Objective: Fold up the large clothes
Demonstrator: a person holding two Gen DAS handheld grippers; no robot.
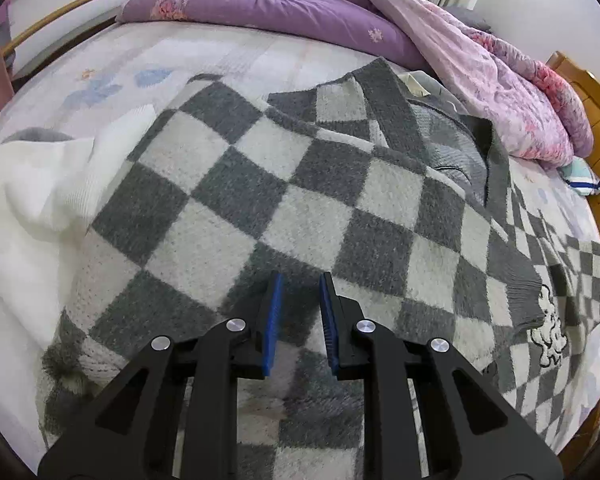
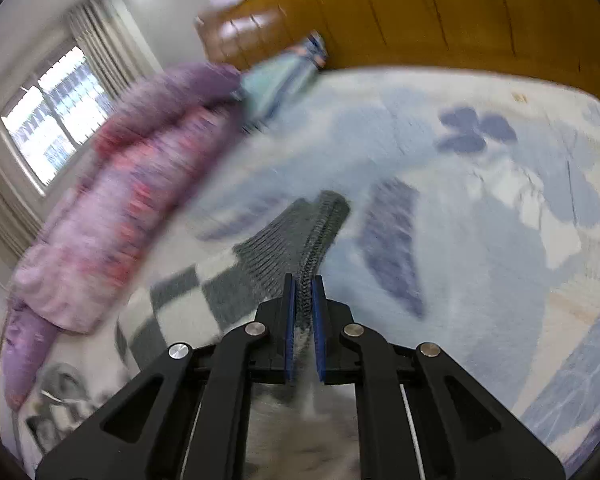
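Observation:
A large grey-and-white checkered knit sweater [image 1: 284,208] lies spread on the bed, one part folded over across its upper right. My left gripper [image 1: 300,284] hovers just above its near part, jaws open and empty. In the blurred right wrist view, my right gripper [image 2: 303,284] is shut on the sweater's dark ribbed edge [image 2: 320,224] and holds it above the bed sheet [image 2: 480,240].
A white garment [image 1: 32,200] lies left of the sweater. A purple and pink quilt [image 1: 340,12] is piled along the far side of the bed. A wooden headboard [image 1: 596,128] stands at the right, a window [image 2: 52,120] beyond.

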